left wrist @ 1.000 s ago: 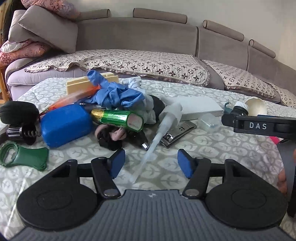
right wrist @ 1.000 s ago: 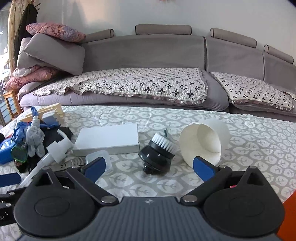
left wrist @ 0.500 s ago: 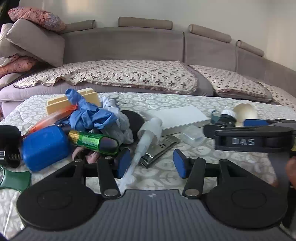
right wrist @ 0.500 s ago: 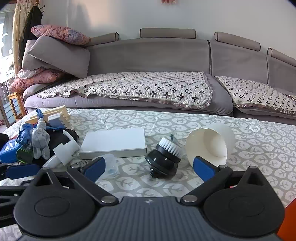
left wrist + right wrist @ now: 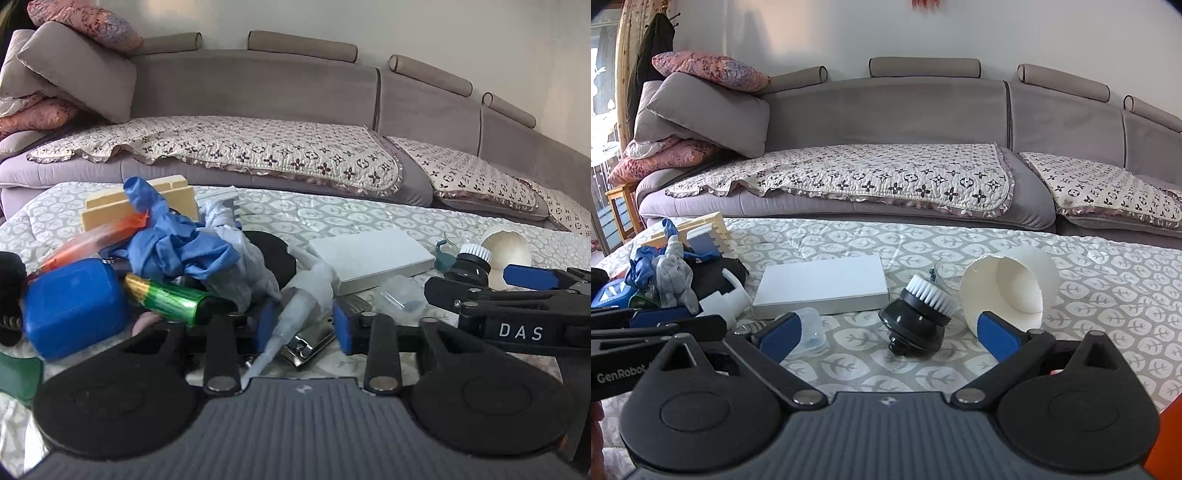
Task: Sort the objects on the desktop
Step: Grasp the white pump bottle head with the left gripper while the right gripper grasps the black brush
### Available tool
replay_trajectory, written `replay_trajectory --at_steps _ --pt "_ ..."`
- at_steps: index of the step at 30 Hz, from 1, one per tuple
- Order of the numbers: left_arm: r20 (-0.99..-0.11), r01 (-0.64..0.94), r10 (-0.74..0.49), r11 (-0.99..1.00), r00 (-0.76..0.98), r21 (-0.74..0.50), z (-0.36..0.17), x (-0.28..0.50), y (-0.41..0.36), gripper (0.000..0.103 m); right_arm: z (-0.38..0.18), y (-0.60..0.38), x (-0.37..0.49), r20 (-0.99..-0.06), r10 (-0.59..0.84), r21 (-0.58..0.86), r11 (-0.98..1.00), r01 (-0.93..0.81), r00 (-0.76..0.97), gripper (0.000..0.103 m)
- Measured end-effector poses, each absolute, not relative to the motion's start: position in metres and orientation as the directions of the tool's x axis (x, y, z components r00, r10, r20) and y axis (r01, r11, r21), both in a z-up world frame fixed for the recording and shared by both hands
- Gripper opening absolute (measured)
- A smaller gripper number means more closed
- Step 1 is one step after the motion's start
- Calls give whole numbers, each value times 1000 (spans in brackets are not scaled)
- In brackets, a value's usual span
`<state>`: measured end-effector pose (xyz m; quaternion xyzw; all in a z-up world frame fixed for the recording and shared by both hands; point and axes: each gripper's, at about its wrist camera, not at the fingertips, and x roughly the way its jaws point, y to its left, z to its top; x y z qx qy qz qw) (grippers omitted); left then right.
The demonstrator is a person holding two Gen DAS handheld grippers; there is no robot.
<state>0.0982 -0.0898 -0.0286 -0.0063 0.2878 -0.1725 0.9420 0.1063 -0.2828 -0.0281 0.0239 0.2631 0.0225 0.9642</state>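
Note:
A white pump dispenser head [image 5: 295, 306] with a clear tube lies on the patterned cloth, and my left gripper [image 5: 303, 325] stands open around it, blue pads on either side, not touching. A metal nail clipper [image 5: 308, 341] lies just under it. My right gripper [image 5: 890, 332] is open wide, with a black round brush [image 5: 918, 317] with white bristles between its pads. A white paper cup [image 5: 1012, 291] lies on its side beside the right pad. A small clear plastic cap [image 5: 812, 328] sits by the left pad.
A pile at the left holds a blue box [image 5: 74, 306], a green battery [image 5: 166, 299], blue gloves [image 5: 173, 247], grey cloth and a yellow rack [image 5: 140, 203]. A white flat box [image 5: 822, 284] lies mid-table. A grey sofa [image 5: 886, 129] runs behind the table.
My left gripper has moved forward and lower so its pads now flank the pump head, and its opening has narrowed. My right gripper has edged forward toward the brush.

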Motion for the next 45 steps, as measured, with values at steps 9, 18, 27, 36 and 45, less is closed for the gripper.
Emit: replay_trajectory --at_steps 9,18,27,36,45 --pt "-550 317 -314 944 774 -92 -31 97 -91 29 -31 -283 118 -540 57 71 997 -22 840 52" --pt "-553 333 -311 941 773 -64 -30 88 -92 23 -33 -285 114 -551 75 94 995 -27 831 40" --pt "-575 325 -325 940 751 -106 -28 86 -86 15 -32 -285 112 -552 84 96 995 -36 830 40" --pt "-585 313 -367 929 723 -196 -37 101 -80 18 -33 -285 111 -552 89 110 993 -34 829 40" --pt "-573 332 -316 940 757 -79 -32 83 -92 15 -29 -284 105 -528 88 92 995 -45 845 40"
